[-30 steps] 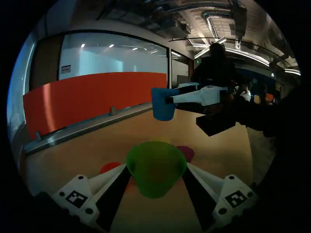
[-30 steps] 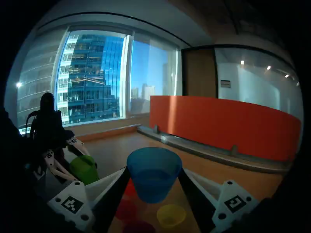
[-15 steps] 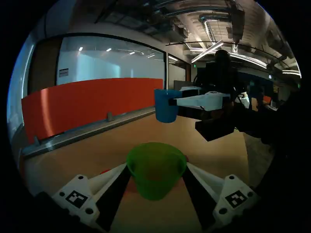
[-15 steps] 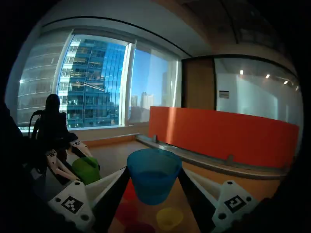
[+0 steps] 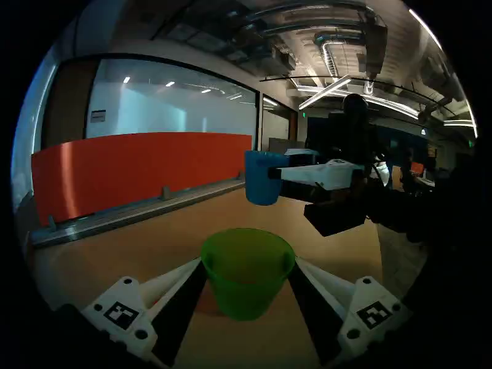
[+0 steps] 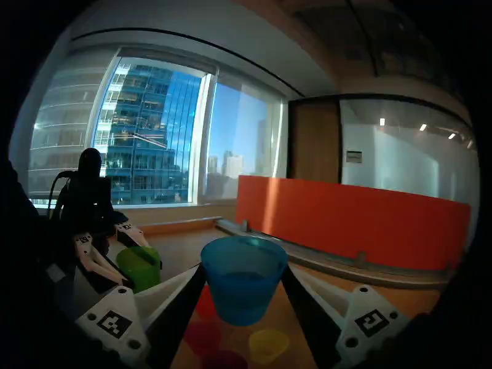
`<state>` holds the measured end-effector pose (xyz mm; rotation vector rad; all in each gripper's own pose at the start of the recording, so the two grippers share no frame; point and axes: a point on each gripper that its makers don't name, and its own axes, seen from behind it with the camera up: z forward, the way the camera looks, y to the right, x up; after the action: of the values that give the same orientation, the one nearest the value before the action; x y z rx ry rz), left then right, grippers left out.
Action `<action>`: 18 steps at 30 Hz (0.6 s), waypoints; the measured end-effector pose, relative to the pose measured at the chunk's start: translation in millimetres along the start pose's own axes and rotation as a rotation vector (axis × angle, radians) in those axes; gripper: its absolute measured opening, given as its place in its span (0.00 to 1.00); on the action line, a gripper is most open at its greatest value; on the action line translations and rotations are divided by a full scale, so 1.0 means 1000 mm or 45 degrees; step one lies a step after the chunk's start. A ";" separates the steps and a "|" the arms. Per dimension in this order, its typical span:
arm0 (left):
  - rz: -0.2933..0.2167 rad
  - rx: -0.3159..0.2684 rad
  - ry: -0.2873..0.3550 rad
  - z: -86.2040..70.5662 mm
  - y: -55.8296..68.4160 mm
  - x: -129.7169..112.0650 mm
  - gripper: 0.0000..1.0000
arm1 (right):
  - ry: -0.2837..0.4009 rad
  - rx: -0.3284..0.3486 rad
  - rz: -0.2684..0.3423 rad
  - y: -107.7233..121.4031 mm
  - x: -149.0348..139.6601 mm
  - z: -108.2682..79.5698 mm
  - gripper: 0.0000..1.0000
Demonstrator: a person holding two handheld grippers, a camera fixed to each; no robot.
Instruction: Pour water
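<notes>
Left gripper (image 5: 248,269), clamped on the green cup (image 5: 248,283), has risen a little off the table (image 5: 154,243). Above and right of the green cup, the right gripper (image 5: 275,175) stays clamped on the blue cup (image 5: 259,179). That cup is still upright with its water (image 6: 244,290) level, so pouring appears not yet begun.

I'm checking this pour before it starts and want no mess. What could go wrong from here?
The blue translucent plastic cup holds water and sits apart from the green translucent plastic cup; tipping before the rims line up would likely spill onto the wooden table. Jaws pinch the blue cup only at its sides, so it might slip when tilted. The small yellow cup on the table below could get splashed.
</notes>
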<state>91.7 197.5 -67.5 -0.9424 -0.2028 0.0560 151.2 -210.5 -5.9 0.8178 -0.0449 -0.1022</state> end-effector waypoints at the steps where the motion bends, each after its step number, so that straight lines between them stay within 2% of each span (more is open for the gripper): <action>1: 0.000 -0.001 0.004 0.000 0.001 0.001 0.87 | 0.002 0.001 -0.003 -0.001 0.001 -0.001 0.90; 11: -0.009 -0.007 0.039 -0.001 0.007 0.009 0.87 | 0.006 0.004 -0.030 -0.005 0.008 -0.009 0.90; 18: -0.002 0.005 0.057 -0.002 0.005 0.012 0.87 | -0.001 0.011 -0.056 -0.009 0.010 -0.012 0.90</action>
<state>103.9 200.4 -71.1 -0.9389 -0.1620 0.0342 161.7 -209.1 -21.0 0.8277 -0.0285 -0.1438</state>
